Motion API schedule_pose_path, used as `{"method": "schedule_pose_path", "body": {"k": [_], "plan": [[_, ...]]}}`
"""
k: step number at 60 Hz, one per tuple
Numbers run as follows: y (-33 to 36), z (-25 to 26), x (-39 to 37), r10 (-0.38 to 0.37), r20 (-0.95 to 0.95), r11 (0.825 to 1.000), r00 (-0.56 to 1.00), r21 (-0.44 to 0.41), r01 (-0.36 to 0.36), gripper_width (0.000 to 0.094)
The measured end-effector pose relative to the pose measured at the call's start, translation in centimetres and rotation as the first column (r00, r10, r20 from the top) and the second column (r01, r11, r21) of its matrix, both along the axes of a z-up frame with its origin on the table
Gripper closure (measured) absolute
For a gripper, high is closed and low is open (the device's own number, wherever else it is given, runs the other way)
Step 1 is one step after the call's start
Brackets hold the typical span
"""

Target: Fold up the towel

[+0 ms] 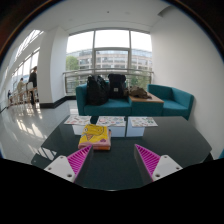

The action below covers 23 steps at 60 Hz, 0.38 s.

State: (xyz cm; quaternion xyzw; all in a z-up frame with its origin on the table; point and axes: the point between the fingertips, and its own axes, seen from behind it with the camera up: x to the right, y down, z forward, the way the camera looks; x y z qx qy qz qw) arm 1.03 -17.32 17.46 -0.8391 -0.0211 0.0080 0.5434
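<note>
My gripper (113, 160) is open and holds nothing; its two pink pads (78, 160) stand wide apart above a dark glossy table (115, 172). A small yellow and pink flat bundle (96, 135), which may be the folded towel, lies on the table just ahead of the left finger, apart from it. Nothing stands between the fingers.
Beyond the table stand low white blocks (112, 122) with printed tops. Behind them is a teal sofa (165, 100) with dark backpacks (105, 90) on it, under big windows. A person (33, 85) stands far off beside the bright floor.
</note>
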Motion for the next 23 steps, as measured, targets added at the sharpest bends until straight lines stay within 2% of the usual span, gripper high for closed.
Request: {"method": "schedule_pose_path", "body": {"k": [23], "plan": [[-2.4, 0.9, -0.7, 0.026, -0.027, 1.0, 0.999, 0.007, -0.026, 0.0107]]}}
